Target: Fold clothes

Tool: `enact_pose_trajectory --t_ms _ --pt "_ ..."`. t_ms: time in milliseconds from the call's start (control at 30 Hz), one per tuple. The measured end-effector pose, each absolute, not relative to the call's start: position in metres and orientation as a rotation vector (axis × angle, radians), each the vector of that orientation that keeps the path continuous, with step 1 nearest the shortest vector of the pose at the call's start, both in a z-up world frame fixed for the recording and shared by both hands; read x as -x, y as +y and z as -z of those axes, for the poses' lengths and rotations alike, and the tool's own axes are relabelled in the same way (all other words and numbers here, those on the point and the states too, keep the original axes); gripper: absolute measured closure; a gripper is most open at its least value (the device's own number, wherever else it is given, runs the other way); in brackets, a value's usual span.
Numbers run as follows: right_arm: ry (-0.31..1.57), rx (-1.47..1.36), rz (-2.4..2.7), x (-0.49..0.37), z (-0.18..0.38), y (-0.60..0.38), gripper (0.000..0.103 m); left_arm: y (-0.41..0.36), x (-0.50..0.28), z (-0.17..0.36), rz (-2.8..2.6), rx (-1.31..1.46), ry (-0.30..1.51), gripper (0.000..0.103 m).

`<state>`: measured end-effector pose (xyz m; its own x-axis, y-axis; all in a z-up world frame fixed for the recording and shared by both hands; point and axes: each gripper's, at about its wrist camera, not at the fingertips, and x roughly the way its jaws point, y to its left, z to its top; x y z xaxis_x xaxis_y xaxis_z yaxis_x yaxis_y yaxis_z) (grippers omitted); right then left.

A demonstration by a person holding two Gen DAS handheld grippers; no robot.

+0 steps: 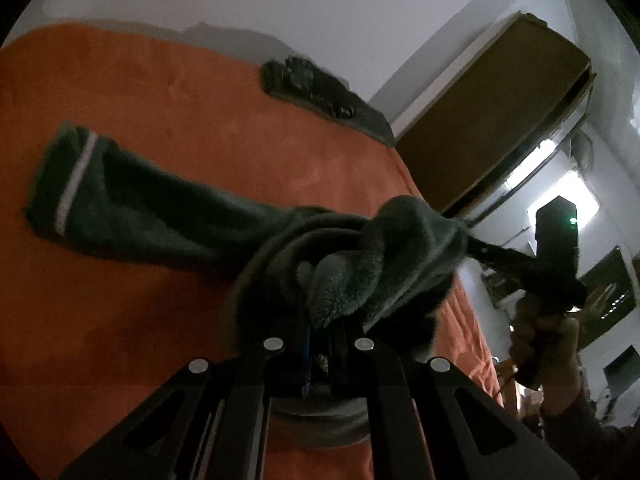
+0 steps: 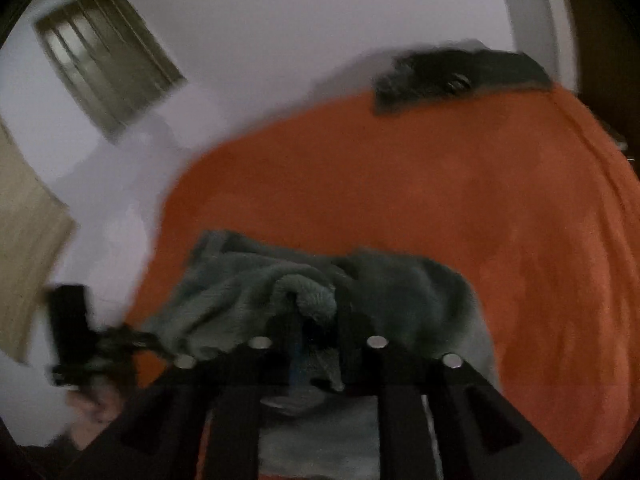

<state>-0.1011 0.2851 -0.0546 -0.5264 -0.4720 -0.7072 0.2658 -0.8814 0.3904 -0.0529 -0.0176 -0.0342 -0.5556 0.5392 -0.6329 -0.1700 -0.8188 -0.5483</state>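
We are at the lifting step: our left gripper [image 1: 320,332] is pressed together on the bunched edge of the dark green fleece garment [image 1: 168,208], which trails over the orange bed cover [image 1: 200,112]. Our right gripper [image 2: 320,344] has fleece between its tongs, but we cannot tell if they pinch it. Next, we think, both hands must pull the cloth flat.

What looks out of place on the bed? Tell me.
The green fleece garment is bunched into a twisted wad at the left gripper, not lying flat for a fold; only its striped cuff stretches out over the orange blanket. A second dark garment lies crumpled at the bed's far edge.
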Motion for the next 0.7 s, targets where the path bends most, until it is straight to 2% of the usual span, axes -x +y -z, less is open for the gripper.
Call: enact_pose_trajectory --t_ms 67,100,133,167,233,267,400,433,467,567,633,700 --pt "-0.181 -1.238 2.474 0.095 0.059 0.275 0.057 -0.012 0.051 0.038 -2.382 1.195 -0.568 0.097" --pt "-0.09 -1.222 2.514 0.09 0.057 0.269 0.05 -0.011 0.051 0.039 -2.383 1.196 -0.554 0.097" --pt "0.005 -1.166 2.564 0.081 0.053 0.263 0.039 -0.009 0.05 0.039 -2.384 1.197 -0.541 0.097" --pt "0.089 -1.109 2.616 0.071 0.047 0.258 0.032 -0.009 0.049 0.039 -2.39 1.192 -0.53 0.097" --pt "0.257 -0.988 2.71 0.049 0.034 0.248 0.027 -0.012 0.049 0.038 -2.385 1.178 -0.54 0.097" --pt "0.274 -0.946 2.712 0.039 0.03 0.247 0.027 -0.014 0.05 0.038 -2.377 1.172 -0.553 0.097" --pt "0.106 -0.971 2.383 0.01 0.029 0.225 0.027 -0.021 0.052 0.037 -2.368 1.16 -0.589 0.097" --pt "0.117 -1.007 2.316 0.007 0.035 0.213 0.032 -0.022 0.052 0.037 -2.364 1.157 -0.596 0.097" --pt "0.146 -1.055 2.265 0.006 0.044 0.198 0.041 -0.024 0.051 0.037 -2.359 1.148 -0.605 0.097" --pt "0.126 -1.209 2.189 0.026 0.077 0.176 0.055 -0.026 0.046 0.035 -2.359 1.138 -0.609 0.097" --pt "0.087 -1.292 2.154 0.045 0.099 0.164 0.06 -0.027 0.044 0.034 -2.362 1.143 -0.598 0.097" --pt "0.059 -1.34 2.135 0.061 0.116 0.155 0.06 -0.026 0.041 0.034 -2.366 1.15 -0.589 0.097"
